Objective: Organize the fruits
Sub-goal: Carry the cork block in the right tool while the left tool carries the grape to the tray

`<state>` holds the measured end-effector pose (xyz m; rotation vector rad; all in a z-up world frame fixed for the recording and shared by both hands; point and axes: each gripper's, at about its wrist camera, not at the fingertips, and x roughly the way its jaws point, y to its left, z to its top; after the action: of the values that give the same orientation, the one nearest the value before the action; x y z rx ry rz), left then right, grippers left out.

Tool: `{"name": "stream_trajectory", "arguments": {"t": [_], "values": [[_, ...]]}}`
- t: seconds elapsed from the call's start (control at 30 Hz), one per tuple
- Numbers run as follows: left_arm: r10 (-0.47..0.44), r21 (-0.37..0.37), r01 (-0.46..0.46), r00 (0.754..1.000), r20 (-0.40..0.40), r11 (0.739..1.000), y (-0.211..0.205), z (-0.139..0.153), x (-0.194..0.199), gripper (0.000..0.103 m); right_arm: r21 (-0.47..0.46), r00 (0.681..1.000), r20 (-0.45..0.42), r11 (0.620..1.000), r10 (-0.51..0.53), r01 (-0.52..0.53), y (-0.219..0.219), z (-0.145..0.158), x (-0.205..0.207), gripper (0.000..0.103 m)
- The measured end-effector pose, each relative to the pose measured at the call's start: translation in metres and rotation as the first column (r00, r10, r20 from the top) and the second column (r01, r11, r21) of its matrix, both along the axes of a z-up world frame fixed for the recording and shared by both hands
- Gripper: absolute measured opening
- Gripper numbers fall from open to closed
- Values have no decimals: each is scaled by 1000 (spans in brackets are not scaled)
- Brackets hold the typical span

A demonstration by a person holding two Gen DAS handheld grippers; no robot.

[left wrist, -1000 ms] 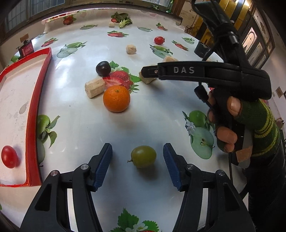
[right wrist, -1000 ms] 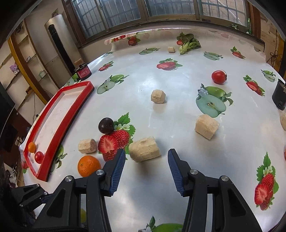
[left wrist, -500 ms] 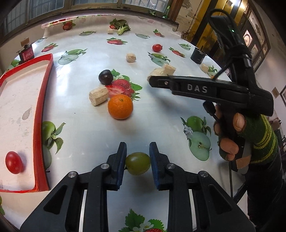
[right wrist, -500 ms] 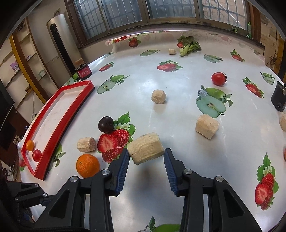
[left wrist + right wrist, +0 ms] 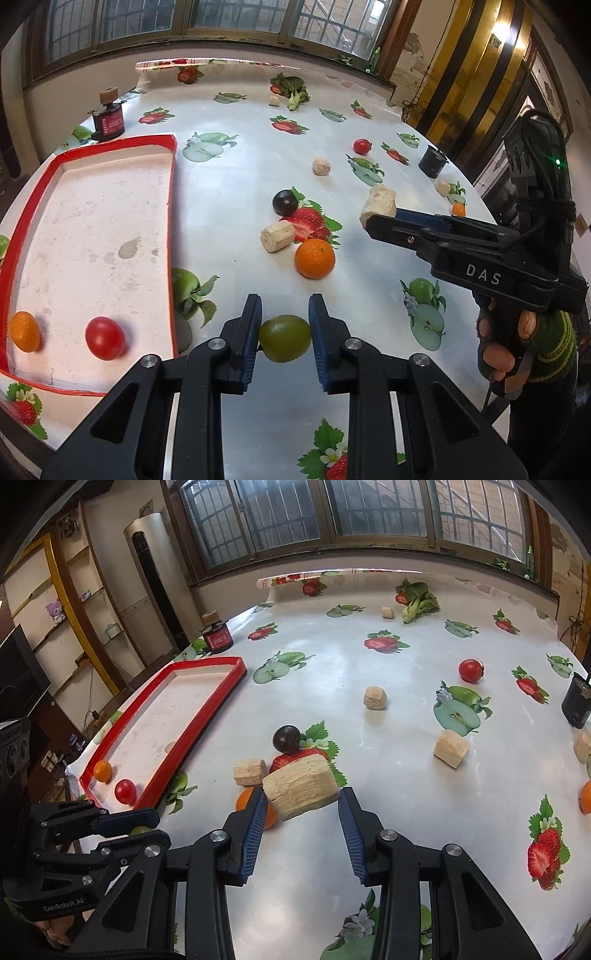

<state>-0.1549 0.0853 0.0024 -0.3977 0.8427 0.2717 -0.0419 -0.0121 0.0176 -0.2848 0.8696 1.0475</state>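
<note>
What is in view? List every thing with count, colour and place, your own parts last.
tray: 1, red rim, table's left side
tomatoes: 2, red; one in the tray, one on the far table
small orange fruits: 2, orange; tray, table's right edge
orange: 1, orange, mid-table
dark fruit: 1, near-black, behind the orange
green fruit: 1, green, gripped
beige blocks: 6, beige; one gripped, five loose on the table
leafy greens: 1, green, far edge
jar: 1, dark, red label, behind the tray
cup: 1, black, right edge
left gripper: black, blue pads, shut on the green fruit
right gripper: same, shut on a block
hand: 1, striped glove, holds the right gripper
</note>
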Motion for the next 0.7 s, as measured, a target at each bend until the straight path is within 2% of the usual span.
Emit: {"name": "stream_trajectory", "arguments": {"t": [0.7], "values": [[149,15,-150,988,51,989,55,18,-40,24,14,991,14,991,130,-130,41,13,-50,41]]}}
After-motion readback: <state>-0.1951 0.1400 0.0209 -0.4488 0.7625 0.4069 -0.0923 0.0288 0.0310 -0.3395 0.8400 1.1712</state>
